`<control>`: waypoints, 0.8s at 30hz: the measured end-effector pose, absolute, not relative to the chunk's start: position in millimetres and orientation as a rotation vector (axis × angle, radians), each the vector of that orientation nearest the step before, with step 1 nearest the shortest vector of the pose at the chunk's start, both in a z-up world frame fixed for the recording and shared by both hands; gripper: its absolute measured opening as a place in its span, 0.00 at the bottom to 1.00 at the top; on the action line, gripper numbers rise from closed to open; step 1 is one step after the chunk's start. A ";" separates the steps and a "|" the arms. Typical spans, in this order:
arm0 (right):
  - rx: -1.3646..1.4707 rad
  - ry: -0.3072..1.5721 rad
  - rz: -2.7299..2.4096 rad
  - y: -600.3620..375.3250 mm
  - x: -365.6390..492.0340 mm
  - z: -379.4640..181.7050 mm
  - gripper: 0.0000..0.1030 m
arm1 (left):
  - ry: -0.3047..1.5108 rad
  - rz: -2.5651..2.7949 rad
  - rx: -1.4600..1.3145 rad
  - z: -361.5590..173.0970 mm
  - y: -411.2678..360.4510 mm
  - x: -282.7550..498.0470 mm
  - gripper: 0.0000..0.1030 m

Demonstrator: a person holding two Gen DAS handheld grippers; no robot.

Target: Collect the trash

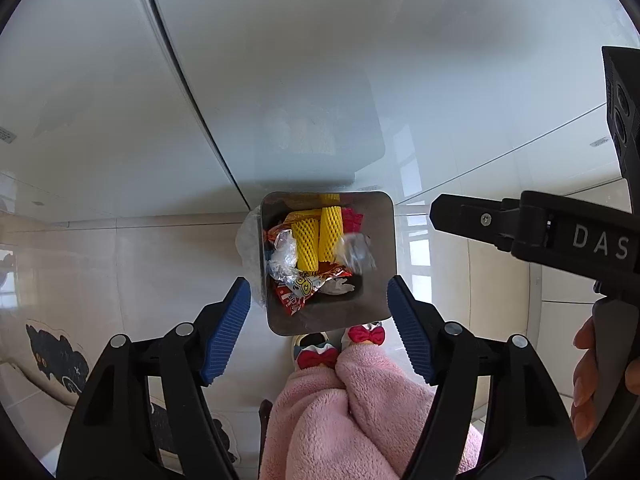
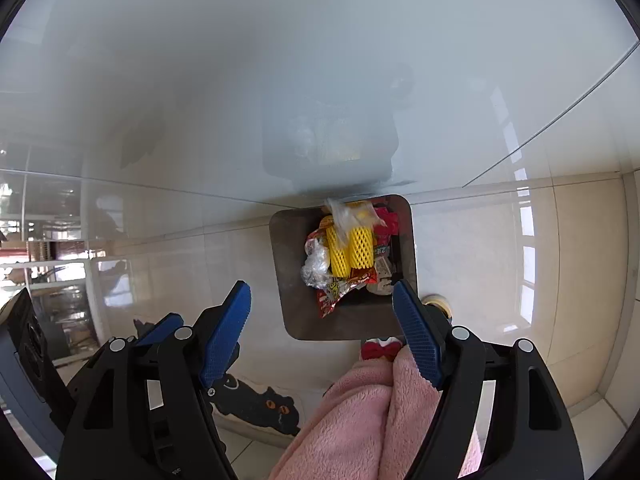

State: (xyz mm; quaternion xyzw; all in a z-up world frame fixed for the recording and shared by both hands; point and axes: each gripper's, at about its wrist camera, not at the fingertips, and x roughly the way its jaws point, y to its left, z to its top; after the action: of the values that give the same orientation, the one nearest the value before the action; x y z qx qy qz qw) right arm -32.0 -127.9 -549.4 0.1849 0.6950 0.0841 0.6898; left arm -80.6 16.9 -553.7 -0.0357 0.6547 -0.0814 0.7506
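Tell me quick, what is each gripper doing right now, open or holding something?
Left gripper: open, holding nothing, above the trash bin.
Right gripper: open, holding nothing.

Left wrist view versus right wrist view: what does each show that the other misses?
Only the left wrist view shows the person's hand on the right gripper's handle. Only the right wrist view shows the shelving at far left. Both show the trash bin holding yellow foam nets and wrappers, a blurred clear plastic piece over it, and both grippers open.
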 end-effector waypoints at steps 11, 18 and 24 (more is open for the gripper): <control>0.349 1.473 0.209 -137.7 -48.2 -473.0 0.97 | 1.389 -0.183 -0.131 -477.9 19.9 -92.3 0.89; 0.273 1.379 0.206 -158.1 -60.7 -401.0 0.97 | 1.273 -0.169 -0.113 -392.7 17.8 -92.0 0.92; 0.205 1.283 0.178 -188.6 -59.7 -328.7 0.97 | 1.113 -0.126 -0.077 -301.9 13.9 -91.5 0.92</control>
State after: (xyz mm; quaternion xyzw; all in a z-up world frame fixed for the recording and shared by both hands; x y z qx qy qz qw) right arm -59.7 -188.6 -328.7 0.0953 0.5964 0.0826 0.7927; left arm -91.5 13.9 -301.9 -0.0365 0.5277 -0.0596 0.8465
